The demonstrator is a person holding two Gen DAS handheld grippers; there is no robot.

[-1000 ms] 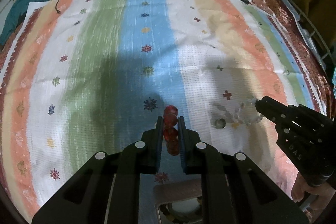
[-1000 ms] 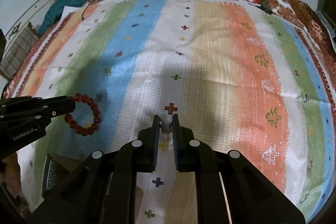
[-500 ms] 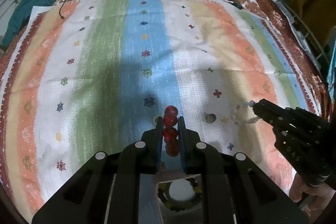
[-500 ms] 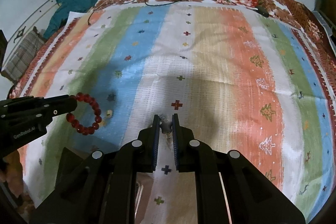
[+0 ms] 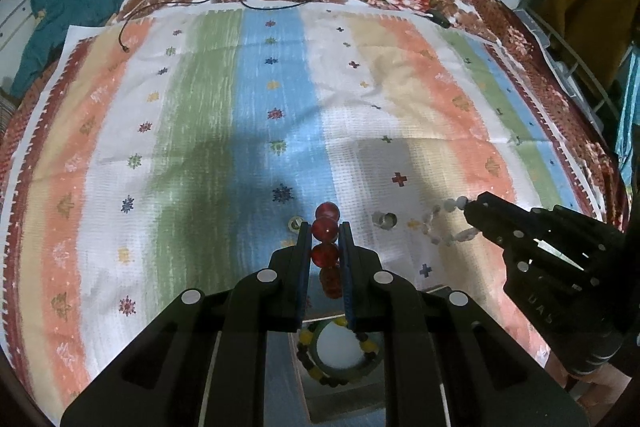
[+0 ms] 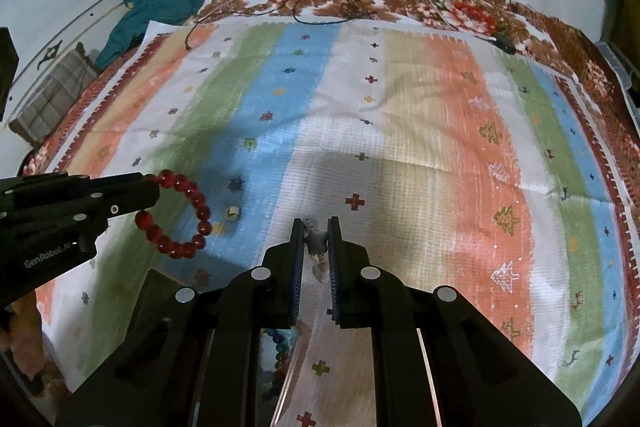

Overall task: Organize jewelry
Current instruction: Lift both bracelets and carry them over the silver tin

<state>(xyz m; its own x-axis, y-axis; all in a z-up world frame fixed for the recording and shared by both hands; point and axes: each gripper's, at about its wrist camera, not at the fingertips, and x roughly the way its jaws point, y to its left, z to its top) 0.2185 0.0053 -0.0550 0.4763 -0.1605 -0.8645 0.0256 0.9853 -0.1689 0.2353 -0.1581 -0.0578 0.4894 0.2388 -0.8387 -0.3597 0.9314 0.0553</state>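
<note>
Beads of a red bracelet [image 5: 326, 227] sit pinched between the narrowed jaws of the left gripper [image 5: 325, 233], and the right wrist view shows the rest of its loop hanging free in the air above the striped cloth [image 5: 224, 131]. The right gripper [image 6: 316, 241] is pressed together on a pale, clear-beaded bracelet [image 6: 316, 239], which likewise dangles from its tips. Two small rings [image 5: 386, 219] lie on the cloth between the two tools. Below the left gripper, a box [image 5: 340, 403] holds a multicoloured bead bracelet [image 5: 306, 339].
</note>
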